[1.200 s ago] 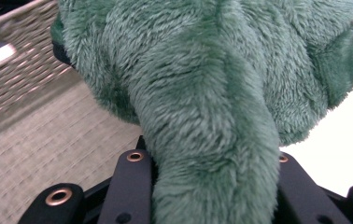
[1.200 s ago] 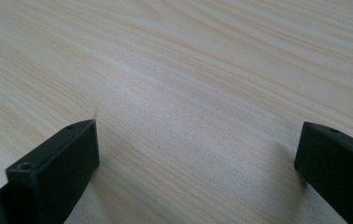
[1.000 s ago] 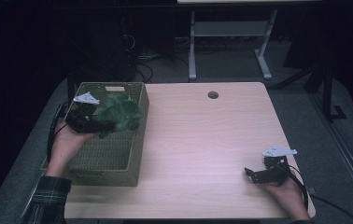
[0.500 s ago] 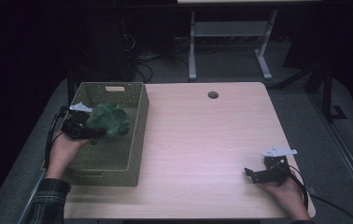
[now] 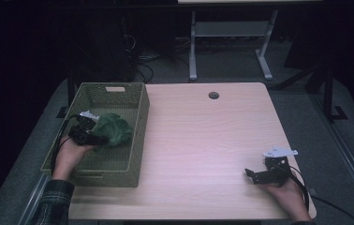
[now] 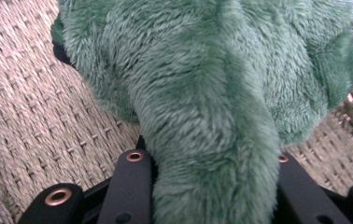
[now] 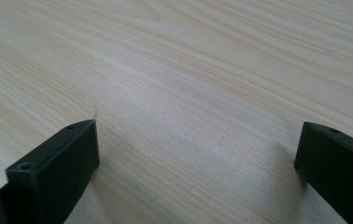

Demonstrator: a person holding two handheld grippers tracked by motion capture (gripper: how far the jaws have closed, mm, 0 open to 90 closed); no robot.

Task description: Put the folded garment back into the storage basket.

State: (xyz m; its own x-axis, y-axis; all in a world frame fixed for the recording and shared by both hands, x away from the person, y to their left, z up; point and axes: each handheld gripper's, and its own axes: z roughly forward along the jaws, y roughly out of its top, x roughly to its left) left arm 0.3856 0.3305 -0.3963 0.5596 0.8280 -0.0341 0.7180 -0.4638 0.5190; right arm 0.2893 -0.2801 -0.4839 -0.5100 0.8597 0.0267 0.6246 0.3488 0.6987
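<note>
Wooden table [image 5: 203, 140], pale grain; at its left edge a green woven basket [image 5: 135, 140] with its long side running away from the person. Inside the basket a green plush toy [image 5: 112, 130], its furry limb [image 6: 212, 154] pointing straight back between the jaws of the left gripper [image 5: 101, 139], which clamps it, the bulk of the toy lying just above the woven floor. Right gripper [image 5: 250, 174] rests on bare tabletop near the front right corner, jaws spread wide, nothing between them.
</note>
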